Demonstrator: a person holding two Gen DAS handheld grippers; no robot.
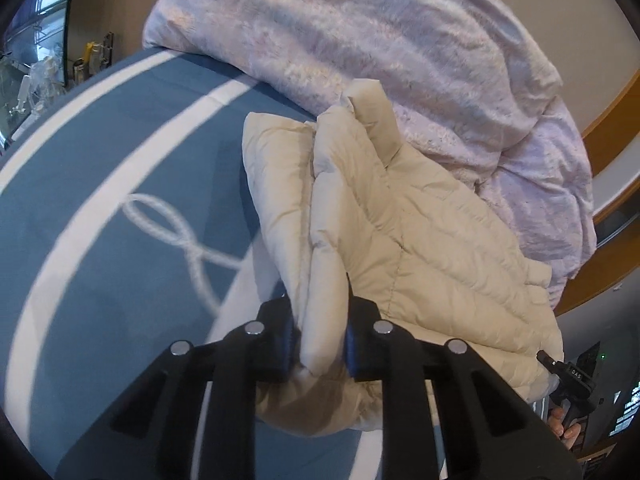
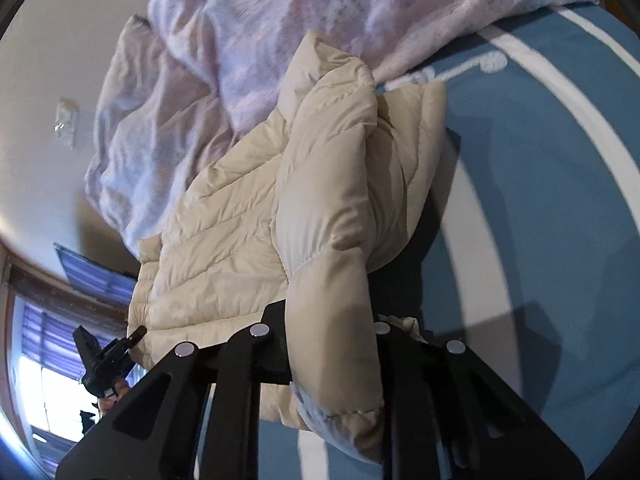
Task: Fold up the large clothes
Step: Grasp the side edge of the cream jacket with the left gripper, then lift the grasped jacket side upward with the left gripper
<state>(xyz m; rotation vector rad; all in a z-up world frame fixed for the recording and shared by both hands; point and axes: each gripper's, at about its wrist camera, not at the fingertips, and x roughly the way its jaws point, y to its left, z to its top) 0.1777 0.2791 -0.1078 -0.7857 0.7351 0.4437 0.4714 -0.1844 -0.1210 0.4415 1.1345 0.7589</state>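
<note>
A cream quilted puffer jacket (image 1: pixel 420 248) lies partly folded on a blue bedspread with white stripes (image 1: pixel 100 184). My left gripper (image 1: pixel 320 340) is shut on a thick fold of the jacket at its near edge. In the right wrist view the same jacket (image 2: pixel 248 220) stretches away from me, and my right gripper (image 2: pixel 332 344) is shut on a padded fold, likely a sleeve, that drapes over its fingers. The other gripper shows small at the far edge of each view, by the jacket's corner: the right one (image 1: pixel 568 376) and the left one (image 2: pixel 108 356).
A crumpled pale lilac duvet (image 1: pixel 380 48) is heaped behind the jacket, also seen in the right wrist view (image 2: pixel 240 40). The bedspread (image 2: pixel 540 200) extends to the side. A beige wall, wooden trim and a window (image 2: pixel 44 392) lie beyond the bed.
</note>
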